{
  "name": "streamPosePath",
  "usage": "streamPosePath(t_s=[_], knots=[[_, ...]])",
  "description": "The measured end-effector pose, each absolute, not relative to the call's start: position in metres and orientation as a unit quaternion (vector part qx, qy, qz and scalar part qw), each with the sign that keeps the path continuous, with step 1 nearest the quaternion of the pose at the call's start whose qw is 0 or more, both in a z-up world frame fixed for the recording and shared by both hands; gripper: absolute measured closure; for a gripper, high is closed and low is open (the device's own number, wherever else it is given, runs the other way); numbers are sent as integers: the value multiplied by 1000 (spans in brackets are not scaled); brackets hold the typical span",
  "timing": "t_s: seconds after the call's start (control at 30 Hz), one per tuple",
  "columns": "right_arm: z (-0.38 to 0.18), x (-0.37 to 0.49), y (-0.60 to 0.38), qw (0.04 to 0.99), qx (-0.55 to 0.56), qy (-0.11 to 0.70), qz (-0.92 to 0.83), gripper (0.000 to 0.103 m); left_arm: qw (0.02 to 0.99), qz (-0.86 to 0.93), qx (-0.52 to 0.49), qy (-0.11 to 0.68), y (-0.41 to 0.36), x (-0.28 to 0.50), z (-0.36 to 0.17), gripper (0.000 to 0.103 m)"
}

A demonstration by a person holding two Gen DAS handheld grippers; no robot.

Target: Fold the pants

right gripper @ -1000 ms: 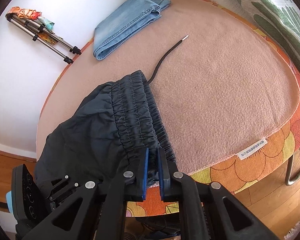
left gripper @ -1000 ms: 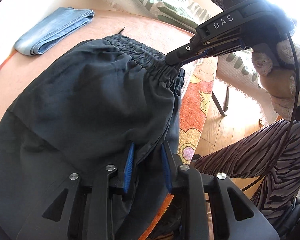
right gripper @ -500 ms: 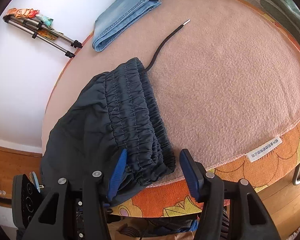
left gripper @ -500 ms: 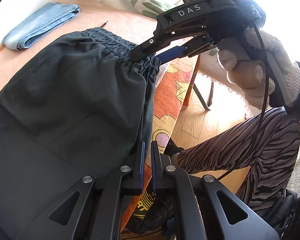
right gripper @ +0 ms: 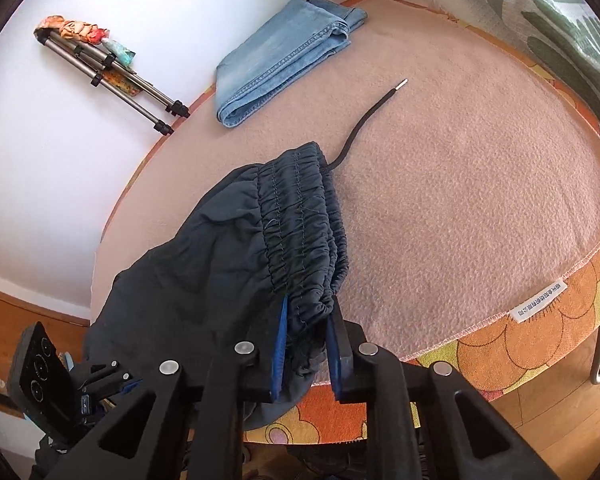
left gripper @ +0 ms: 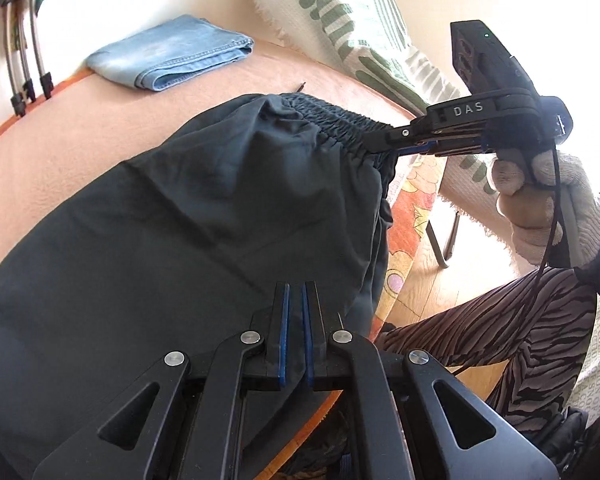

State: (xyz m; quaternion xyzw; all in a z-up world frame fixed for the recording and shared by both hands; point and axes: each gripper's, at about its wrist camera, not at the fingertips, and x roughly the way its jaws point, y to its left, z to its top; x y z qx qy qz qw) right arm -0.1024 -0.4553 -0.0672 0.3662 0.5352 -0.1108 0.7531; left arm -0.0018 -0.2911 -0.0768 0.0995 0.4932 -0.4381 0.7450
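Dark pants (left gripper: 220, 208) lie on the pink-covered round table (right gripper: 480, 180), one side hanging over its near edge. My left gripper (left gripper: 295, 296) is shut, with dark fabric of the pants pinched between its blue pads. My right gripper (right gripper: 306, 320) is closing on the near end of the gathered elastic waistband (right gripper: 300, 216), which bunches between both pads. In the left wrist view that right gripper (left gripper: 380, 148) bites the waistband from the right, held by a gloved hand (left gripper: 540, 200). A black drawstring (right gripper: 364, 124) trails from the waistband across the table.
Folded blue jeans (right gripper: 284, 60) rest at the table's far side. A folded tripod (right gripper: 112, 76) lies on the white floor beyond. A green-patterned cloth (left gripper: 360, 32) hangs at the right. The person's striped trouser leg (left gripper: 480, 340) is close to the table's edge, above a wooden floor.
The left gripper went from open around the pants' side edge to shut on it, then shifted over the pants. The right gripper let go of the waistband, opened wide and closed on it again.
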Motion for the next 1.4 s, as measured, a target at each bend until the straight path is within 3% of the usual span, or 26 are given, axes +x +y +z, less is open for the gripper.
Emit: streamPosePath(t_s=[0.1, 0.13, 0.17, 0.2, 0.53, 0.6, 0.67, 0.83, 0.93, 1.0, 1.2, 1.4], knots=[[-56, -96, -448, 763, 344, 535, -114, 89, 735, -442, 92, 506, -287, -8, -84, 93], [-54, -96, -447, 764, 342, 535, -116, 89, 733, -447, 99, 504, -290, -12, -85, 87], [-53, -96, -448, 765, 339, 535, -118, 89, 731, -451, 105, 502, -295, -16, -86, 70], [-51, -96, -447, 766, 334, 536, -122, 89, 731, -452, 109, 500, -299, -19, -87, 59], [6, -62, -436, 808, 258, 518, -111, 91, 764, -442, 134, 450, -341, -15, -78, 59], [26, -52, -429, 829, 226, 501, -106, 91, 783, -431, 117, 433, -343, -8, -71, 68], [40, -49, -420, 846, 194, 486, -99, 92, 790, -425, 91, 432, -344, 0, -68, 69], [5, -69, -422, 823, 173, 528, -122, 91, 757, -446, 88, 470, -347, 1, -87, 69], [-36, -84, -433, 778, 184, 588, -126, 84, 735, -452, 98, 496, -340, -7, -93, 69], [-46, -92, -440, 759, 182, 608, -142, 69, 726, -455, 93, 507, -326, -10, -89, 67], [3, -75, -435, 803, 128, 567, -130, 59, 751, -423, 78, 500, -250, -5, -58, 64], [6, 0, -374, 830, 77, 553, 0, 59, 808, -323, 38, 492, -155, 34, -48, 64]])
